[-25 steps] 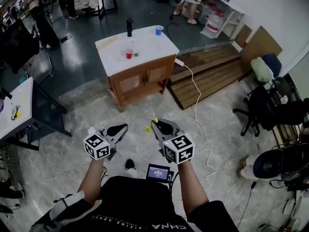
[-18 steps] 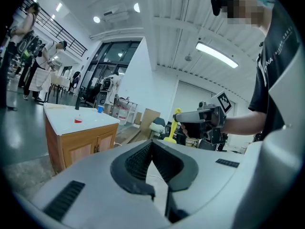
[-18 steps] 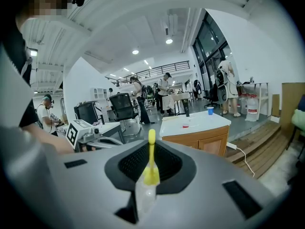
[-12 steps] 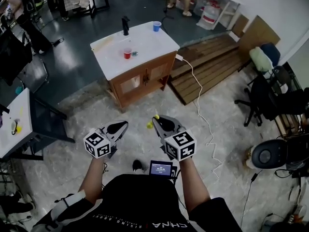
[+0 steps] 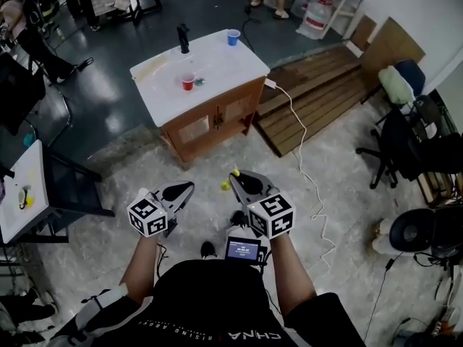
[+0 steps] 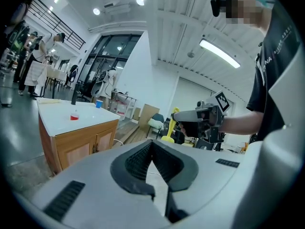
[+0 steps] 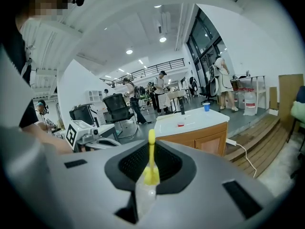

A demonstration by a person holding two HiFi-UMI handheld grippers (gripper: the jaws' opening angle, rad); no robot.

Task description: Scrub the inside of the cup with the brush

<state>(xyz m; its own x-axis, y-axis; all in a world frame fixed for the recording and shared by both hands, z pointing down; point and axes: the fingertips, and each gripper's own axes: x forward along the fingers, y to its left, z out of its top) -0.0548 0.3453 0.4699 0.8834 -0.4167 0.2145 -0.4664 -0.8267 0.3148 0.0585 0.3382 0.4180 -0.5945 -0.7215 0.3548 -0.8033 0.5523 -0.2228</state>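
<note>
From the head view, the person stands on the pale floor, well back from the table, one tool in each hand held out at waist height. The left tool has its jaws together, with nothing in them. The right tool pinches a yellow brush, which sticks out past its tip. On the white table top stands a red cup, with a small greenish thing just beside it that I cannot make out. A blue cup sits near the far edge, and a black tap stands at the far left. A white cable trails from the table's right side across the floor, past wooden planks. A small screen hangs at the person's waist.

In the left gripper view the two dark pads meet in a closed point, and only floor shows below them. The table lies off to the left, well apart, with the red cup upright on it and the blue cup farther back. The right tool is to the right, level with this one, and the brush hangs at its tip.

In the right gripper view the jaws are closed on the brush. Its yellow stalk stands up between the pads and a clear part hangs below them. The red cup and the blue cup stand on the table beyond, out of reach.
</note>
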